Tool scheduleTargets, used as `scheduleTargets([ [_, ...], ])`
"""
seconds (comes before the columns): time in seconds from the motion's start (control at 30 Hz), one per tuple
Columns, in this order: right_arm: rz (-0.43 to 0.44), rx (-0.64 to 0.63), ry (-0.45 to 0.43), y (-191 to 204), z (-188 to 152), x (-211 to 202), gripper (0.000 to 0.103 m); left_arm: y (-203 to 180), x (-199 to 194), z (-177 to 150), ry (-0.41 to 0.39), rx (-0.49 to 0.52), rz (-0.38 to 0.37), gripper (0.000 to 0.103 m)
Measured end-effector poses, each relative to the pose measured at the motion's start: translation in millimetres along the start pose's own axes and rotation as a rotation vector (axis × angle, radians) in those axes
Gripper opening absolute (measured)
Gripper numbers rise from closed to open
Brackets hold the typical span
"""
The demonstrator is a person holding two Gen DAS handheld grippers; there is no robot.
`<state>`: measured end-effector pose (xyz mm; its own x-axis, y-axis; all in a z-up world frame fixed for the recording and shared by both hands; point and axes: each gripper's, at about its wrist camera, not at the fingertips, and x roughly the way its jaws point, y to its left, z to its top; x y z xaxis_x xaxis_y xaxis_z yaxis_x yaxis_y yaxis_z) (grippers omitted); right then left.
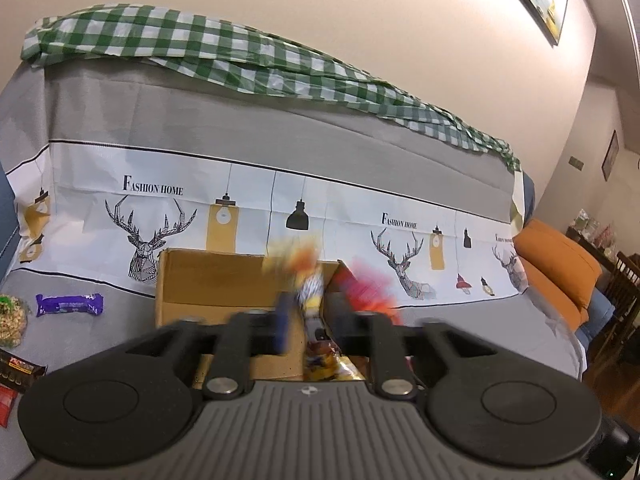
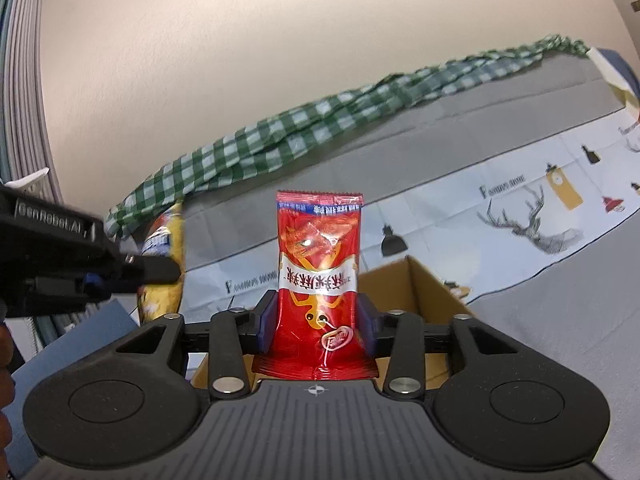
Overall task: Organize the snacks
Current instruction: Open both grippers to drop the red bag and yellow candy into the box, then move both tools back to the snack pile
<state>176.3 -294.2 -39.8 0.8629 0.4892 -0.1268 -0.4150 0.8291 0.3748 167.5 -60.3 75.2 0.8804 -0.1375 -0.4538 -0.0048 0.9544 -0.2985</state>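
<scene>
My right gripper (image 2: 318, 326) is shut on a red snack packet (image 2: 318, 276), held upright above the open cardboard box (image 2: 416, 288). My left gripper (image 1: 306, 320) is shut on a yellow snack packet (image 1: 310, 292), blurred by motion, over the same box (image 1: 208, 280). The right wrist view shows the left gripper (image 2: 160, 270) at the left, pinching that yellow packet (image 2: 168, 240). The red packet appears blurred in the left wrist view (image 1: 364, 284).
A purple snack bar (image 1: 70, 305), a bag of nuts (image 1: 12, 320) and a dark packet (image 1: 18, 372) lie on the grey sofa cover (image 1: 460, 320) at the left. An orange cushion (image 1: 560, 268) lies at the right. A green checked cloth (image 1: 240, 60) drapes the backrest.
</scene>
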Motion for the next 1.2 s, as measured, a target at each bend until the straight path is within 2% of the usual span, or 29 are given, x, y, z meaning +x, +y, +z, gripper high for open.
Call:
scheduleTargets([
  [0.03,-0.009,-0.003,0.004,0,0,1,0.063,0,-3,-2,-0.015,0.003,0.002,0.050],
  [0.07,-0.024,-0.007,0.000,1,0,0,0.078,1,-5,-4,-0.030,0.007,0.006,0.051],
  [0.1,-0.029,-0.007,-0.008,1,0,-1,0.079,3,-8,-6,-0.039,0.009,0.012,0.051],
  [0.23,-0.030,-0.008,-0.012,1,-1,-2,0.079,19,-21,-22,-0.077,-0.004,0.038,0.050],
  [0.37,-0.033,-0.030,-0.010,5,-2,-2,0.079,45,-38,-42,-0.070,-0.004,0.053,0.049],
  [0.5,-0.030,-0.065,-0.005,12,-3,-4,0.079,84,-56,-63,-0.024,0.033,0.075,0.030],
  [0.57,-0.031,-0.076,-0.001,14,-4,-5,0.079,107,-62,-71,-0.002,0.083,0.100,0.024],
  [0.63,-0.033,-0.082,0.006,16,-4,-5,0.076,129,-67,-79,0.016,0.165,0.139,0.019],
  [0.73,-0.024,-0.086,0.021,19,-4,-5,0.061,164,-74,-89,0.037,0.234,0.184,0.018],
  [0.8,-0.013,-0.089,0.035,20,-5,-4,0.045,187,-77,-100,0.043,0.233,0.204,0.018],
  [0.87,-0.005,-0.091,0.053,22,-5,-3,0.038,207,-82,-101,0.038,0.136,0.199,0.018],
  [0.93,-0.005,-0.095,0.063,24,-6,-2,0.035,215,-86,-98,0.010,0.092,0.197,0.018],
  [1.1,0.026,-0.120,0.122,32,-8,3,0.035,226,-89,-91,0.011,0.047,0.151,0.019],
  [1.2,0.047,-0.172,0.169,42,-11,9,0.036,229,-99,-89,-0.038,0.045,0.191,0.021],
])
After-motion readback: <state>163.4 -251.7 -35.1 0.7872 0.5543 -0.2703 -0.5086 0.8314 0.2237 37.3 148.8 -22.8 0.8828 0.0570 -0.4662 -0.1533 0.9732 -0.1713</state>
